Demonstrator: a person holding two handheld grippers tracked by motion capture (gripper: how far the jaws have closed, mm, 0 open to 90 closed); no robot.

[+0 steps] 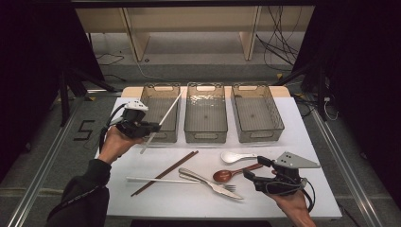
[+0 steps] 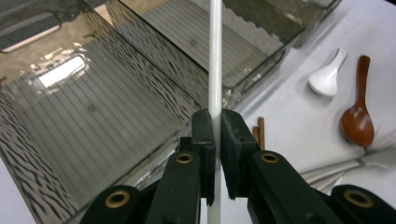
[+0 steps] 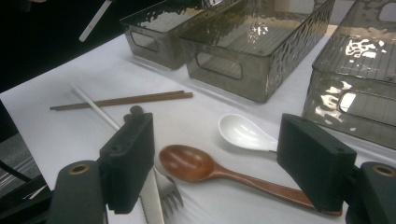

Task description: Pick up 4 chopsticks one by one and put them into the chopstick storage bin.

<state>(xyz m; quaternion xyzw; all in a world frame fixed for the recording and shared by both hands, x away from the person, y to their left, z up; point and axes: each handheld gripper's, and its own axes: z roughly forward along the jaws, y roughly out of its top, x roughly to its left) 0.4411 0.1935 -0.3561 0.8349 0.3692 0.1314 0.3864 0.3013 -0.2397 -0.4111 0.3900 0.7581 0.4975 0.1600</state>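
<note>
Left gripper (image 1: 152, 126), jaws pinching a white chopstick (image 1: 166, 116) partway along its length, above the left bin (image 1: 144, 100). The stick looks light, stiff and slippery; a grip near mid-length should limit pivoting. Right gripper (image 1: 255, 169) hovers with jaws spread over the brown spoon (image 1: 227, 175).

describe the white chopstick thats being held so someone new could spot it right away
Start at the three clear bins across the table's far side and go to the leftmost bin. Slanting over it is the white chopstick, clamped in the left gripper. Unlike the other white chopstick, it is off the table.
</note>
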